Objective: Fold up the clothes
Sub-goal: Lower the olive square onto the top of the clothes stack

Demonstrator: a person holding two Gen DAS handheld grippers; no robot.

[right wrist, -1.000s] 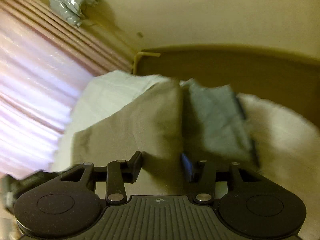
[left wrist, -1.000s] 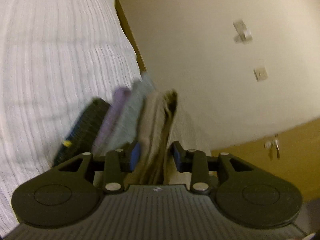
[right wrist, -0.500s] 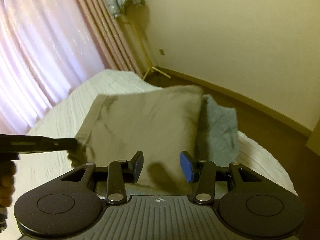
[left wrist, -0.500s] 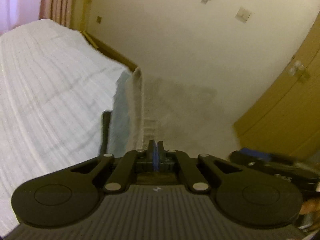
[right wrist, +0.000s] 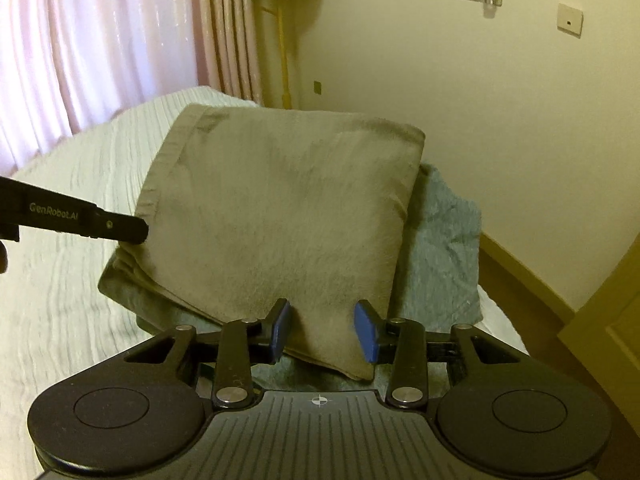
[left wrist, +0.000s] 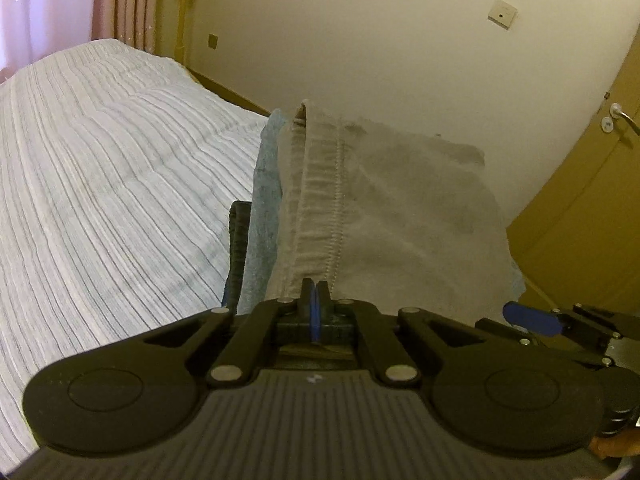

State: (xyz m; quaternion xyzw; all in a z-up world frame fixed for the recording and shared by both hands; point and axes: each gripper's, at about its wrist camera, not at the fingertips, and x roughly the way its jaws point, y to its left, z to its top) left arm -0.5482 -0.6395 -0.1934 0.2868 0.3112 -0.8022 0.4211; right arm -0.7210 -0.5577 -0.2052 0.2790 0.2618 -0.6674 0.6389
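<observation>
The left gripper (left wrist: pixel 315 292) is pinching the stitched hem of a folded beige garment (right wrist: pixel 280 216), its 2 blue-padded fingers pressed together on the cloth with no gap showing. From the right wrist view the same gripper (right wrist: pixel 138 232) is reaching in from the left and meeting the garment's left edge.

The right gripper (right wrist: pixel 323 330) is sitting spread wide, its 2 blue pads (right wrist: pixel 280 330) apart on either side of the garment's near corner, and whether either pad is touching the fabric cannot be told. In the left wrist view it (left wrist: pixel 532 316) is showing at the lower right, beside the cloth.

The beige garment is lying as a rough rectangle on top of a blue-grey towel (right wrist: pixel 444 240), which is sticking out beyond it on the right and along the near edge. A dark folded item (left wrist: pixel 238 240) is lying beneath the towel on the left. The whole pile is resting at the end of a bed covered with a white ribbed bedspread (left wrist: pixel 112 184).

Pink curtains (right wrist: pixel 100 40) are hanging behind the bed, and 2 wall plates (right wrist: pixel 520 0) are sitting high on the cream wall (right wrist: pixel 440 100). A wooden door (left wrist: pixel 592 184) with a handle is standing at the right.
</observation>
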